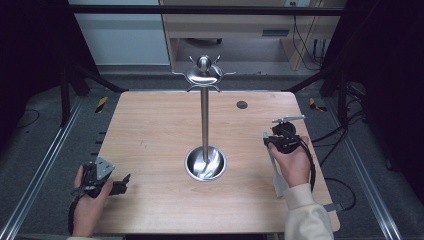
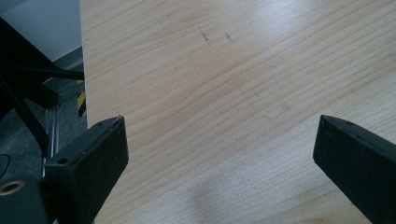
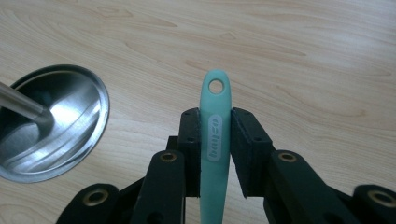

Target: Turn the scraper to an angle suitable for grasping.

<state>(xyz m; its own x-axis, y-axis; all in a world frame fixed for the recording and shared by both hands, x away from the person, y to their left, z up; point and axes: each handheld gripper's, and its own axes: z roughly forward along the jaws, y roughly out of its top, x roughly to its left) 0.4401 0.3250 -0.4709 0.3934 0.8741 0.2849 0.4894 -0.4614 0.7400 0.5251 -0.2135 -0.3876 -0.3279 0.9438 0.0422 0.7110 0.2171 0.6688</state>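
Observation:
A steel hook stand (image 1: 204, 120) rises from a round dish base (image 1: 205, 164) at the table's middle, with several small hooks around its top (image 1: 204, 75). My right gripper (image 1: 268, 141) sits right of the base, shut on the mint-green handle (image 3: 215, 93) of a utensil. The handle's end, with a hanging hole, sticks out past the jaws (image 3: 215, 116). The rest of the utensil (image 1: 278, 180) trails back beside the person's hand. The base's rim (image 3: 70, 135) lies left of that gripper. My left gripper (image 1: 124, 184) rests open and holds nothing at the table's front left corner, over bare wood (image 2: 219, 135).
The wooden table (image 1: 150, 130) has a small dark round cap (image 1: 242, 105) at the back right. Its left edge runs close to my left gripper, with a metal rail (image 1: 45, 165) and floor below. A wooden cabinet (image 1: 235, 25) and cables (image 1: 310, 45) stand behind.

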